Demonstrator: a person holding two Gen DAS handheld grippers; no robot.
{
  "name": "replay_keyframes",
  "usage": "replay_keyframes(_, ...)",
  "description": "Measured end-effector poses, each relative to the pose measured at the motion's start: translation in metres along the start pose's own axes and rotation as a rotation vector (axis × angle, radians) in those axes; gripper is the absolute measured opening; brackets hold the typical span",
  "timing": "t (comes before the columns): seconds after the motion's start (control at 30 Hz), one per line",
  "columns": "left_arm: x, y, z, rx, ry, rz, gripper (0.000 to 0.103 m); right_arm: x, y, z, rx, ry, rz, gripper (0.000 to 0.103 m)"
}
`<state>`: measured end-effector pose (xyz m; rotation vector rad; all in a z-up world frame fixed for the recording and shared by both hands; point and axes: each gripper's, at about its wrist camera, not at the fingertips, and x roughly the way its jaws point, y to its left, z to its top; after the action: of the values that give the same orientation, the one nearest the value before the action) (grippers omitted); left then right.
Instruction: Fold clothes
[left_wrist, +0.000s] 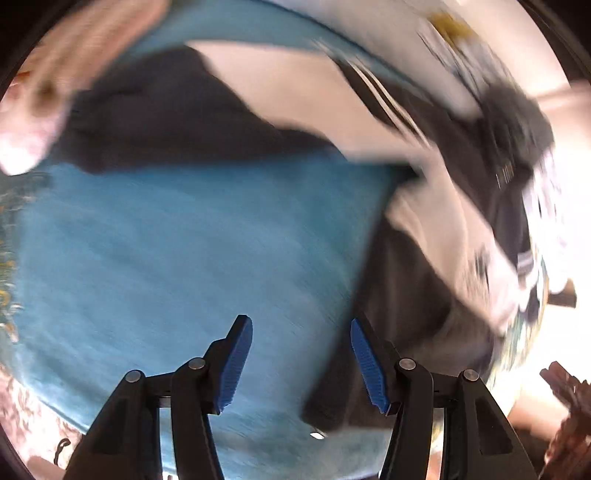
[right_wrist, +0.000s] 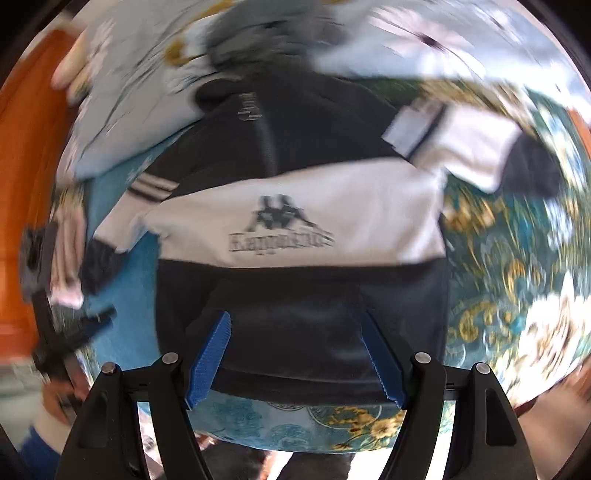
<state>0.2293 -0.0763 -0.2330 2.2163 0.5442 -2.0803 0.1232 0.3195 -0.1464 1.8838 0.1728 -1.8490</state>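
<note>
On the patterned bedcover (right_wrist: 491, 258), a black and white sweatshirt (right_wrist: 295, 229) is lying spread flat, its printed logo (right_wrist: 280, 229) facing up and its white band running across the middle; beside the sweatshirt, a plain blue cloth (left_wrist: 192, 251) is lying flat, touching its dark edge; the left tongs (left_wrist: 301, 363) are hanging spread above the blue cloth just beside the sweatshirt's black hem, pinching nothing; the right tongs (right_wrist: 297, 356) are standing wide apart over the sweatshirt's black lower part, nothing pressed between the pads; beyond the sweatshirt's collar, pale bedding (right_wrist: 140, 92) is lying bunched, heavily blurred.
</note>
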Motion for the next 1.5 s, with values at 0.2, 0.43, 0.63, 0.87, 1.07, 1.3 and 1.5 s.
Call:
replay_keyframes(0.2, 0.029, -0.017, -0.018, -0.017, 0.062, 0.01, 0.062, 0.015, -0.082, -0.036, 0.212, 0.05, 0.004, 0.074)
replay_keyframes(0.43, 0.039, -0.01, -0.021, -0.014, 0.091, 0.068, 0.063, 0.043, -0.153, -0.081, 0.395, 0.116, 0.072, 0.057)
replay_keyframes(0.63, 0.045, -0.009, -0.023, 0.004, 0.092, 0.098, 0.063, 0.077, -0.166, -0.086, 0.351, 0.164, 0.073, 0.052)
replay_keyframes(0.87, 0.047, -0.003, -0.029, -0.005, 0.095, 0.104, 0.063, 0.112, -0.162, -0.078, 0.304, 0.231, 0.095, 0.048)
replay_keyframes(1.07, 0.046, 0.007, -0.031, -0.008, 0.104, 0.069, 0.063, 0.11, -0.165, -0.08, 0.293, 0.223, 0.026, 0.014)
replay_keyframes(1.3, 0.05, 0.004, -0.04, 0.061, 0.12, 0.059, 0.058, 0.111, -0.159, -0.081, 0.315, 0.222, 0.031, 0.013)
replay_keyframes(1.5, 0.045, 0.012, -0.043, 0.036, 0.13, 0.073, 0.015, 0.109, -0.148, -0.083, 0.298, 0.245, -0.006, 0.012)
